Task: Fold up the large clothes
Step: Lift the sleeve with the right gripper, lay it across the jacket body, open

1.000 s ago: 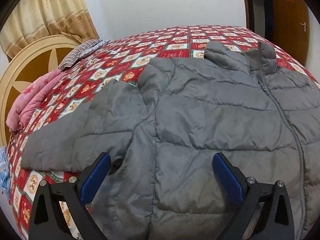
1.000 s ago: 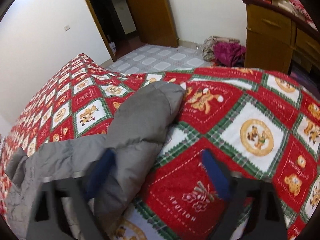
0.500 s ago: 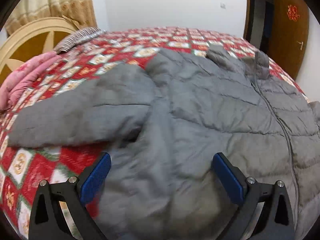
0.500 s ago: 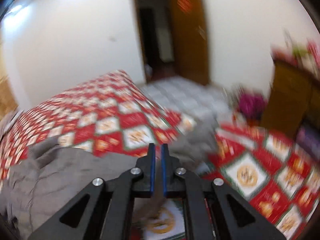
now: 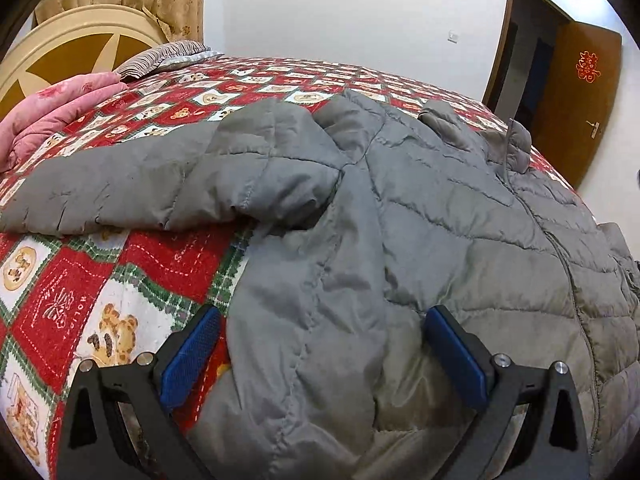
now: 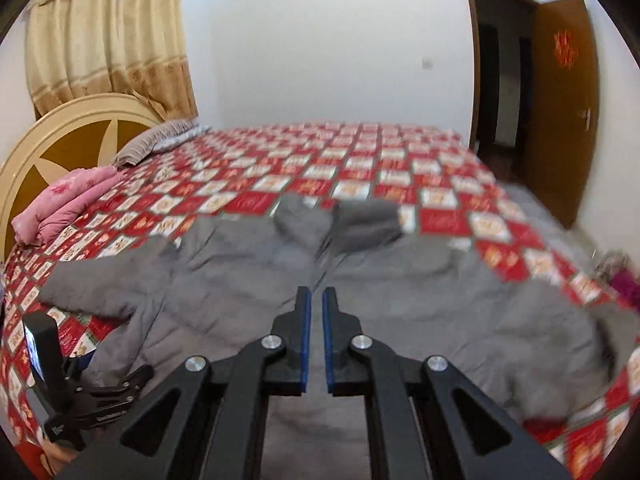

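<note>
1. Left wrist view: left gripper jaws wide apart, nothing pinched. Blue pads straddle the lower side panel of the jacket; the fabric bulges up between them, whether a pad touches it I cannot tell.
2. Jacket – grey, quilted – lies front-up on the bed, filling the frame from centre to 3 o'clock. Zip runs from the collar at about 1 o'clock down to the 4 o'clock edge.
3. One sleeve lies flat toward 9 o'clock, cuff end at the frame edge, on the red patchwork quilt.
4. Pink blanket at 10 o'clock by the headboard; striped pillow at 11; door at 2.
5. Right wrist view (blurred): right gripper jaws nearly together, a narrow slit between the pads, nothing in it – it hangs above the jacket, not touching.
6. Jacket spread across the near half of the bed, hood or collar end at 12 o'clock of the fingertips, sleeves out toward 9 and 3–4 o'clock.
7. Left gripper visible at 8 o'clock, at the jacket's lower corner near the bed edge.
8. Curtain at 10–11 o'clock, headboard at 9–10, door at 2.
</note>
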`<state>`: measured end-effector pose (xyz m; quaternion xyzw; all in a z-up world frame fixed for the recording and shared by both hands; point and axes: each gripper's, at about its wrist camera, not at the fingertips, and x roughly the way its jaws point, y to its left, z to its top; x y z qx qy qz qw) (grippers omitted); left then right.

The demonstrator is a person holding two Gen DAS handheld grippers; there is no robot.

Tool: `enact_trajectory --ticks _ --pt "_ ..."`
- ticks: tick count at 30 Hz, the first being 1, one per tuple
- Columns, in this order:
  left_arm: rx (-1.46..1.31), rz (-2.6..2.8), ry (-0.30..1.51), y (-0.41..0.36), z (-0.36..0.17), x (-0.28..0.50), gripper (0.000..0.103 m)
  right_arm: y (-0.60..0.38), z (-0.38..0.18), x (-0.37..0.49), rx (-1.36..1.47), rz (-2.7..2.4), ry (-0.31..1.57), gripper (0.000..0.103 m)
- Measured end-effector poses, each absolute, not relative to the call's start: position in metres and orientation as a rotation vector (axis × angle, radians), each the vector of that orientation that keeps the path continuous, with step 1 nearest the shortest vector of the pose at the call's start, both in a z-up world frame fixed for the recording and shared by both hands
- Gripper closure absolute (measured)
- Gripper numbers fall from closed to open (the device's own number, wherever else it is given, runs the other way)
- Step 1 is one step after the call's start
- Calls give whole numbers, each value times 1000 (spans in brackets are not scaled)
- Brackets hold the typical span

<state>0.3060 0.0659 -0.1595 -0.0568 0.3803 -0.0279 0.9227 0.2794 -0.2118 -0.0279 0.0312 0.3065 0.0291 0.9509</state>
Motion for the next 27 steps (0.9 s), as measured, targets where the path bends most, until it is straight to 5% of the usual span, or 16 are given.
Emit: enact_trajectory --ticks 3,4,5,6,13,21,25,27 --pt "-120 -62 773 66 -160 305 1 -223 -38 280 74 31 649 47" --pt "-123 -64 770 66 -160 305 1 -230 -35 278 76 10 648 19" --pt "-123 -65 768 67 -160 305 1 -241 -31 273 84 -22 635 5" --pt "-124 -65 766 67 -160 305 1 -256 -25 265 96 -64 605 3" --pt "-123 -64 764 67 -160 305 1 -382 -9 257 -22 -590 570 0" --pt "-104 -51 771 64 -161 308 1 -519 -79 319 -108 -720 953 3" --pt "-95 -46 773 62 -162 309 1 -559 -104 292 53 -727 1004 53" --pt "-93 -45 772 62 -162 309 1 -574 -101 267 189 -706 930 67"
